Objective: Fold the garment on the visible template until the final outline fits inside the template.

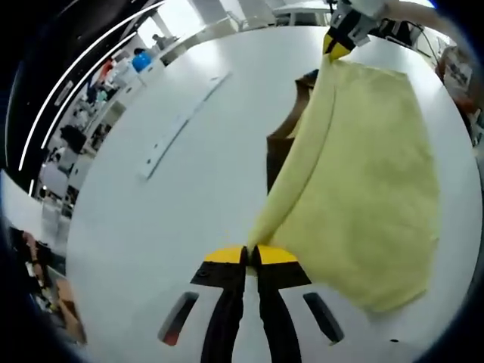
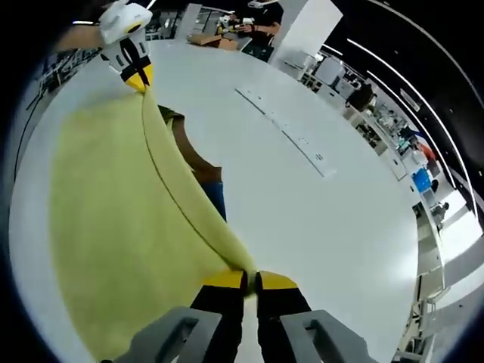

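On the white counter (image 1: 151,249) lies a pale yellow garment (image 1: 370,189), spread flat over most of its width, with one long edge lifted off the surface between the two tools. In the left gripper view, the left hand-held gripper (image 1: 250,255) has its yellow-tipped jaws pressed together on one end of that raised edge, and the right hand-held gripper (image 1: 338,47) pinches the other end near the top of the picture. In the right gripper view the same holds from the other side: the right hand-held gripper (image 2: 249,280) is clamped on the garment (image 2: 113,227), and the left hand-held gripper (image 2: 138,74) grips the far end of the taut edge. A brown panel (image 1: 283,132) shows on the counter just under the raised fold; in the right gripper view it (image 2: 193,155) has a blue patch (image 2: 215,198) beside it. A long pale strip (image 2: 291,128) lies on the counter (image 2: 318,227) well apart from the garment.
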Action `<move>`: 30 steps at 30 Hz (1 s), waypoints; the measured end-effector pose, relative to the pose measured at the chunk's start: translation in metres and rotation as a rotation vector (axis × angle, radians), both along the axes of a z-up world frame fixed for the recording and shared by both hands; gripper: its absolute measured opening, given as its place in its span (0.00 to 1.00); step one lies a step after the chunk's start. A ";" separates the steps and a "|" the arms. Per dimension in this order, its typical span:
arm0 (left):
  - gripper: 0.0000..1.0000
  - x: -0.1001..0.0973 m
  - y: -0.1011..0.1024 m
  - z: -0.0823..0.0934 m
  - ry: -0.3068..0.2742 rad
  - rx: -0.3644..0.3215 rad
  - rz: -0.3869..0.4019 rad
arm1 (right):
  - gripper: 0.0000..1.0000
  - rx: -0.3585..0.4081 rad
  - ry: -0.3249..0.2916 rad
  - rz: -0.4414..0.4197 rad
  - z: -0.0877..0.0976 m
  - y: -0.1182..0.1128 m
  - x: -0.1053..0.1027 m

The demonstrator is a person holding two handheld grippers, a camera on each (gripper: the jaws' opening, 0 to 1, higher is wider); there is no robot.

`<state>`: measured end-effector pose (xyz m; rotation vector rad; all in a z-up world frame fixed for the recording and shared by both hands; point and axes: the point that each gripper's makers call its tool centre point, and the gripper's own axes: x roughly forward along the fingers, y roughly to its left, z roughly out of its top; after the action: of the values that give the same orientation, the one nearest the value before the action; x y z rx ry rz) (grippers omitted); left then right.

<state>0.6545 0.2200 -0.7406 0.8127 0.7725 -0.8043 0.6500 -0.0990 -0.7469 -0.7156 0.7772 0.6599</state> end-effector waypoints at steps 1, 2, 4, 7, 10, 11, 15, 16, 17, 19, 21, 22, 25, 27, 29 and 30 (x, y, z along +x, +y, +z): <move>0.02 0.000 0.001 0.000 0.000 -0.001 0.007 | 0.03 0.009 0.011 -0.011 -0.001 -0.002 -0.001; 0.03 -0.001 0.002 0.000 0.002 -0.003 0.010 | 0.04 0.014 0.010 -0.016 -0.001 -0.003 0.000; 0.05 -0.002 0.005 0.003 -0.008 -0.016 0.022 | 0.09 0.048 0.015 -0.030 0.002 -0.004 -0.001; 0.09 -0.004 0.005 0.006 -0.015 -0.049 -0.016 | 0.11 0.094 0.004 -0.019 0.009 0.000 -0.004; 0.12 -0.008 0.006 0.006 -0.015 -0.064 -0.029 | 0.19 0.094 0.010 0.003 0.011 0.005 -0.010; 0.14 -0.010 0.004 0.007 -0.014 -0.076 -0.039 | 0.22 0.086 0.011 0.014 0.010 0.005 -0.011; 0.18 -0.008 0.004 0.003 -0.046 -0.034 -0.074 | 0.20 0.047 0.006 0.036 0.002 0.003 -0.011; 0.18 -0.005 0.006 0.003 -0.060 -0.015 -0.078 | 0.20 0.042 0.001 0.033 0.000 0.001 -0.009; 0.17 -0.005 0.006 0.001 -0.065 -0.001 -0.081 | 0.18 0.041 -0.008 0.026 0.001 0.000 -0.008; 0.14 -0.002 0.005 -0.001 -0.067 -0.009 -0.074 | 0.14 0.023 -0.037 0.021 0.001 -0.002 -0.002; 0.04 0.001 0.005 0.000 -0.066 -0.031 -0.048 | 0.08 -0.002 -0.053 0.020 0.001 -0.004 0.001; 0.01 0.002 0.005 0.000 -0.063 -0.039 -0.042 | 0.07 -0.013 -0.058 0.019 0.001 -0.006 0.002; 0.00 0.007 0.005 0.002 -0.066 -0.068 -0.013 | 0.01 0.016 -0.101 -0.027 0.006 -0.008 0.010; 0.00 0.008 0.005 0.004 -0.066 -0.092 0.012 | 0.00 0.060 -0.106 -0.055 0.010 -0.006 0.013; 0.00 0.010 0.005 0.006 -0.062 -0.128 0.044 | 0.00 0.057 -0.104 -0.057 0.010 -0.008 0.014; 0.00 0.009 0.005 0.005 -0.039 -0.157 0.078 | 0.00 0.059 -0.098 -0.067 0.008 -0.008 0.015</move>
<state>0.6639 0.2254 -0.7359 0.6522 0.6936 -0.7669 0.6654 -0.1075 -0.7384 -0.6606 0.6857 0.5804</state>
